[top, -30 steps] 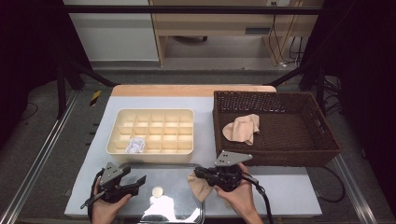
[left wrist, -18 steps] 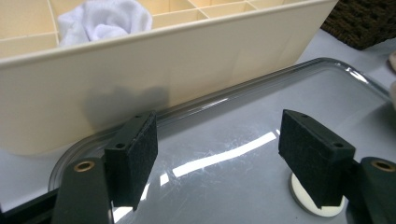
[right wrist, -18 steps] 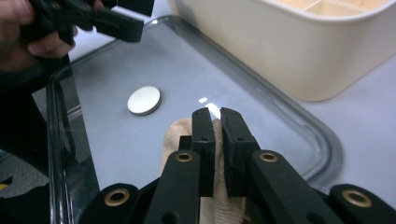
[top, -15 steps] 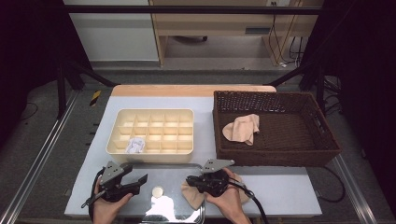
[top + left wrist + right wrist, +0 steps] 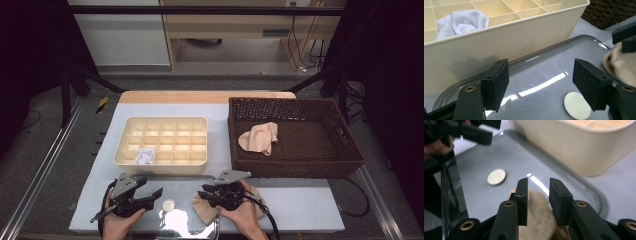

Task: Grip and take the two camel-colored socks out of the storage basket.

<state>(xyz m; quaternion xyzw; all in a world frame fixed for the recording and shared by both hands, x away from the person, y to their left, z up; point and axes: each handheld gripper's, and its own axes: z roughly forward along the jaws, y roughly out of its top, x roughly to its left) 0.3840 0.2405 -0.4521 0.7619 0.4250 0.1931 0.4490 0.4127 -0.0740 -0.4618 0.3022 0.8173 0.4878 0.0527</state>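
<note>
The right gripper (image 5: 209, 192) is sitting low over the tray (image 5: 187, 178) at the near edge of the table (image 5: 300, 205), with a beige cloth (image 5: 541, 220) lying under it. Its jaws have just been opening; they are standing a little apart now, and the cloth is showing in the gap below them, no pad pressing on it that I can see. The cloth is resting on the tray's right part, spilling toward the person's right hand (image 5: 245, 212).

The left gripper (image 5: 150, 192) is hovering over the tray's left side, jaws wide and gripping nothing. A small white disc (image 5: 169, 204) is lying on the tray between the two grippers.

Behind the tray, the cream organiser (image 5: 162, 145) is holding a white cloth (image 5: 145, 156) in a front compartment. Another beige cloth (image 5: 260, 137) is lying in the basket (image 5: 300, 167) to the right.
</note>
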